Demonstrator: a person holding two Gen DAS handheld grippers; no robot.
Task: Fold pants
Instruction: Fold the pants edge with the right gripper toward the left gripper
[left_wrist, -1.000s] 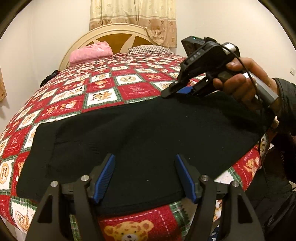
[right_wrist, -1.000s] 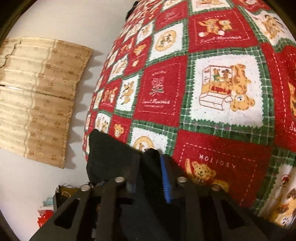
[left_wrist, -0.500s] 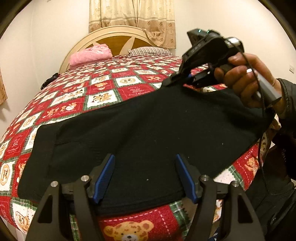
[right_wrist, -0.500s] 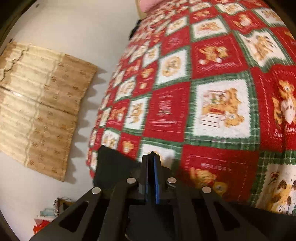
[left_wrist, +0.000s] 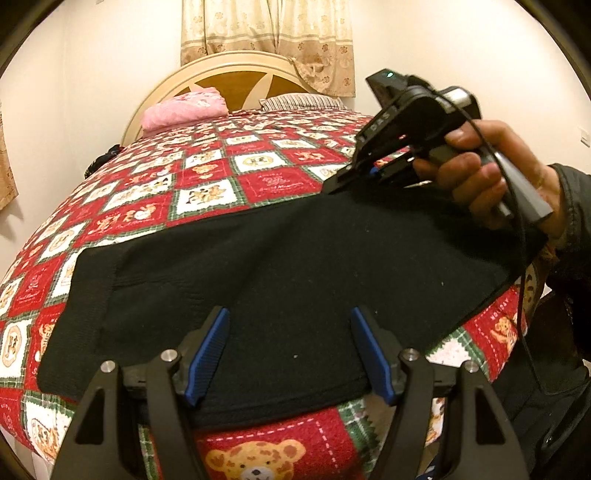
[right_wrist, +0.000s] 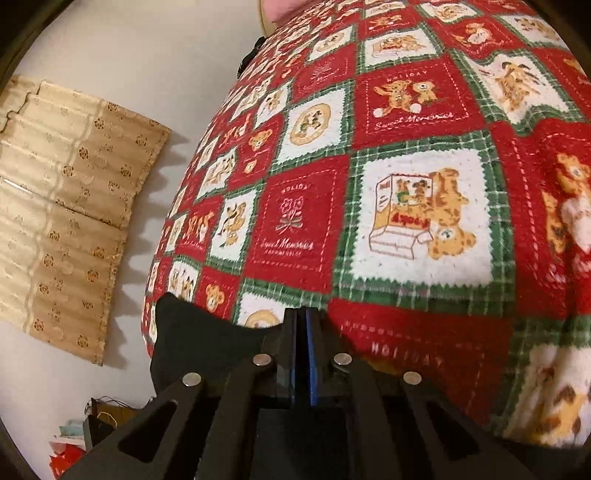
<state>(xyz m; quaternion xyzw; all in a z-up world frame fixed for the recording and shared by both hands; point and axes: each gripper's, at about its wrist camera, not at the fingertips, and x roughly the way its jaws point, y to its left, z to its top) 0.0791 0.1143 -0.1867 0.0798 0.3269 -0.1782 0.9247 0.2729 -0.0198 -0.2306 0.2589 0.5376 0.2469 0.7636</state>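
Nearest to me, my left gripper hangs with its blue fingers spread wide, one on either side of the near hem of the black pants, not pressing on the cloth. The pants lie flat across the near end of the bed, on its red teddy-bear quilt, the ribbed band out at nine o'clock and the cloth rising toward two o'clock. There my right gripper, in my right hand, has its fingers pressed together on the far edge of the pants and holds that edge a little off the quilt. From its own camera I see the two blue pads shut flat with black cloth under them. I judge this knit as soft, light and limp: it will sag and drape from any single pinch, and it should cling to the fleecy quilt rather than slide. So I would take it at hems and corners, two points at once, keeping the edge taut. Beyond, at twelve o'clock, a pink pillow lies against the headboard.
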